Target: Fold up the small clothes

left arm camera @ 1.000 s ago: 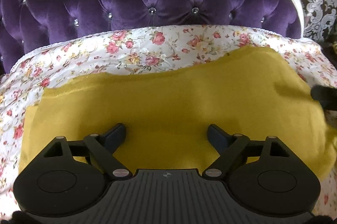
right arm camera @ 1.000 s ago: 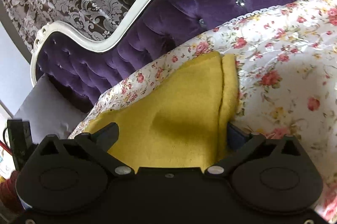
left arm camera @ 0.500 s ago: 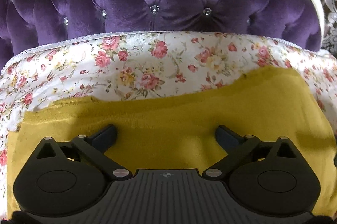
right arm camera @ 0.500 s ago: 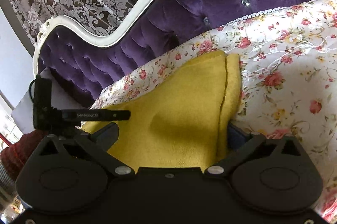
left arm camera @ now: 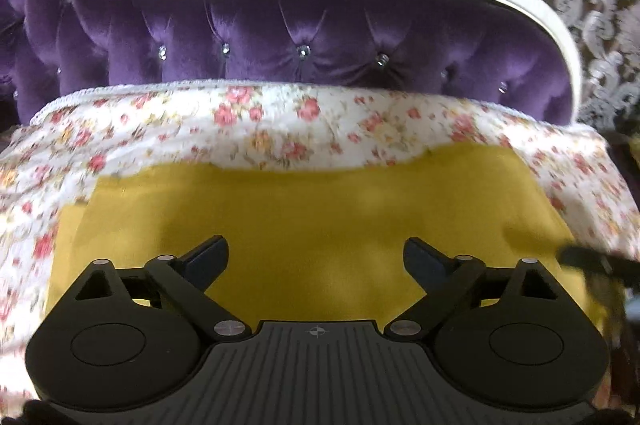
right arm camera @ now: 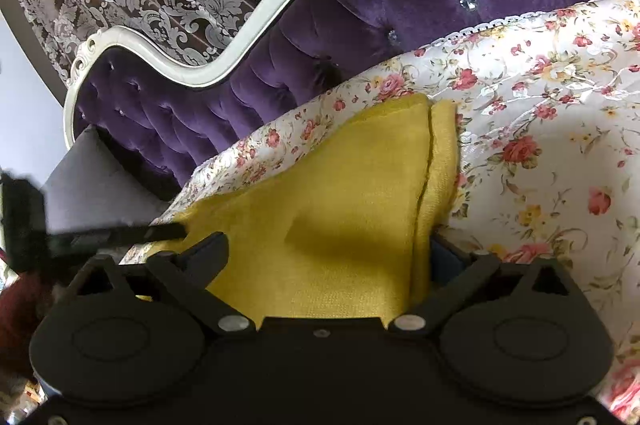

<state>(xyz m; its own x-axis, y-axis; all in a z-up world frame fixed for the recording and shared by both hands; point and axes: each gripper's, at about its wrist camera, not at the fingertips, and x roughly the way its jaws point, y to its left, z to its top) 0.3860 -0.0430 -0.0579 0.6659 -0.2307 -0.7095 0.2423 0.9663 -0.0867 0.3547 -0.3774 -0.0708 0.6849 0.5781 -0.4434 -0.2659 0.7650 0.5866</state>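
My left gripper (left arm camera: pixel 316 257) hangs over the yellow cloth (left arm camera: pixel 312 217), jaws wide after just opening, nothing pinched. The cloth lies flat on the floral sheet (left arm camera: pixel 260 129) below the purple headboard (left arm camera: pixel 304 37). My right gripper (right arm camera: pixel 326 251) straddles the cloth's folded edge, jaws wide but just closing a little, pads not pressing it.
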